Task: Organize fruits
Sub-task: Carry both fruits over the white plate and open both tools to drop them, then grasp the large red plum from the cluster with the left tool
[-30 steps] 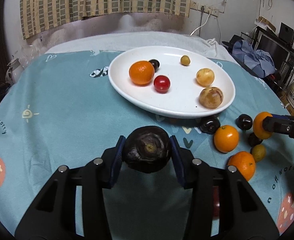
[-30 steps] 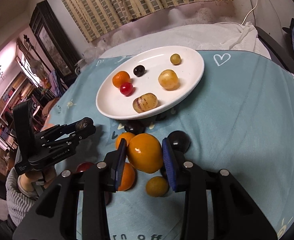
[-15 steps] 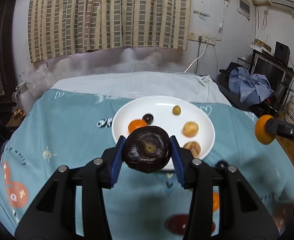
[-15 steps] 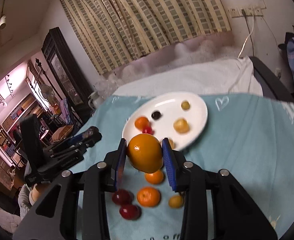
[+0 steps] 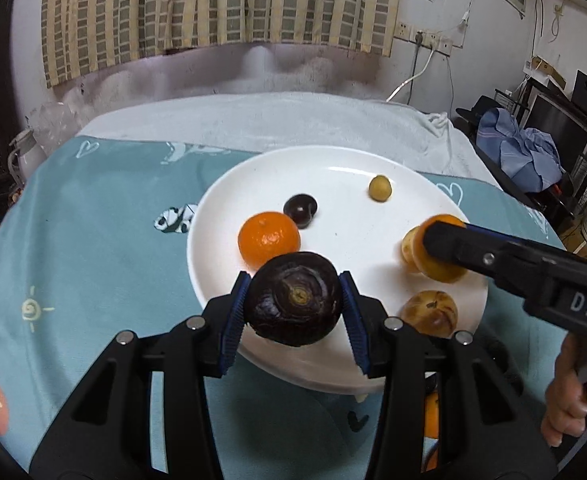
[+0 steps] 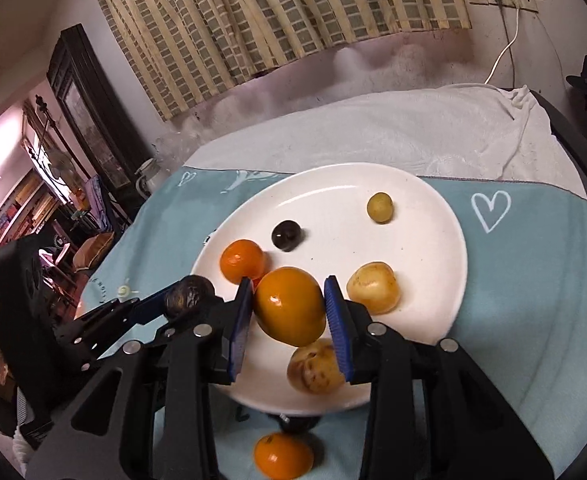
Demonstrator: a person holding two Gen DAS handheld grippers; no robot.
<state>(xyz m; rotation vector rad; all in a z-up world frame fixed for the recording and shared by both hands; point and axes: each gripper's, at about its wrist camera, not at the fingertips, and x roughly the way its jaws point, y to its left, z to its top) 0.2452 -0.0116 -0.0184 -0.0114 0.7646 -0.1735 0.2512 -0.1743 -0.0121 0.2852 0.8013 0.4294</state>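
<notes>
Your left gripper (image 5: 293, 312) holds a dark, wrinkled round fruit (image 5: 293, 304) between its blue-padded fingers (image 5: 235, 320), both pads pressed on its sides. In the left wrist view it sits at lower centre of the frame, over the near rim of the white plate (image 5: 333, 168). Your right gripper (image 6: 287, 312) clamps a smooth orange fruit (image 6: 289, 306) the same way, at centre of the right wrist view, above the plate's near half; in the left wrist view that gripper reaches in from the right edge, its tip over the plate's right side.

Both grippers slant downward toward the plate. Your right hand (image 5: 573, 396) shows at the lower right of the left wrist view, curled around the handle.

On the plate lie 5 visible pieces: a mandarin (image 5: 268, 241) at left, a small dark fruit (image 5: 300, 210) just behind it, a small yellow-green fruit (image 5: 380, 188) toward the far side, and 2 tan, mottled fruits (image 6: 373, 288) on the right and near side. A sliver of something red peeks out beside the mandarin, too hidden to tell.

The plate stands on a teal printed cloth (image 5: 93, 240) spread over the table, with a white towel (image 5: 273, 120) beyond it. Another mandarin (image 6: 283, 458) lies on the cloth below the plate's near rim, bottom centre of the right wrist view. A striped curtain (image 5: 213, 8) hangs across the top of the frame.
</notes>
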